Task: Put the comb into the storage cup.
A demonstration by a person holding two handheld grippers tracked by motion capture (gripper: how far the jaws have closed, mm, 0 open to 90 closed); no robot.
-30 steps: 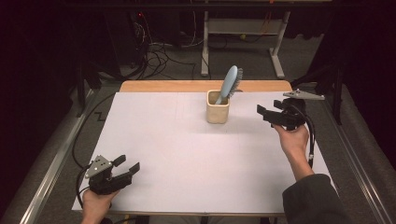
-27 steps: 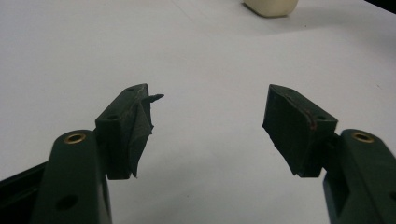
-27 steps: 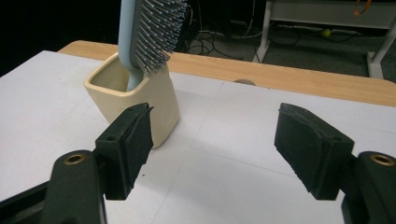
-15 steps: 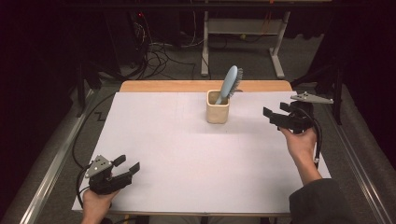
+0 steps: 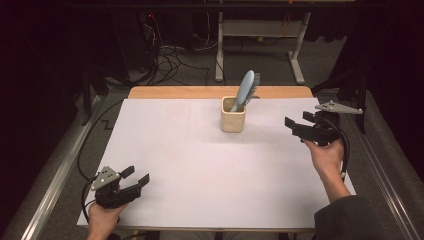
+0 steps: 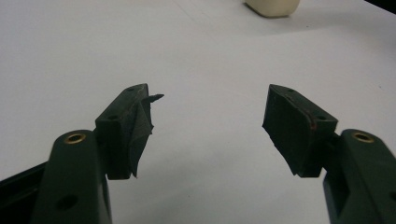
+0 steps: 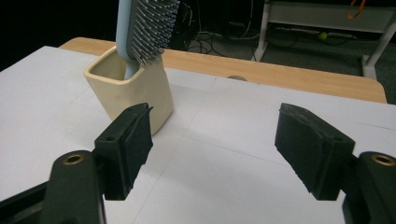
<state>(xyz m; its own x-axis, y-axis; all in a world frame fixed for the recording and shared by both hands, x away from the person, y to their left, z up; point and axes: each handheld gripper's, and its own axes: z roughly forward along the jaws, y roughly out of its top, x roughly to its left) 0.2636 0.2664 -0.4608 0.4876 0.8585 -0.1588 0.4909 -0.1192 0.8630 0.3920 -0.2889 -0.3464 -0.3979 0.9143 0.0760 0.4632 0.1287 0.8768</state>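
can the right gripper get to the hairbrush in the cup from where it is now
Probably yes. The right gripper is open, holds nothing, and only bare white table lies between it and the hairbrush standing in the cup.

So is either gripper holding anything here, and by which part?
Nothing is held. The left gripper and the right gripper both stand open and empty; the hairbrush sits handle-down in the cup.

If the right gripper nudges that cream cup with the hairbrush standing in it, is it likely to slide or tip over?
Probably tip-prone: the hairbrush leans out well above the cup rim, putting weight high and off-centre. The cup looks small and narrow-based, so a high push may topple it. On the smooth white table cover, a low push would likely slide it instead.
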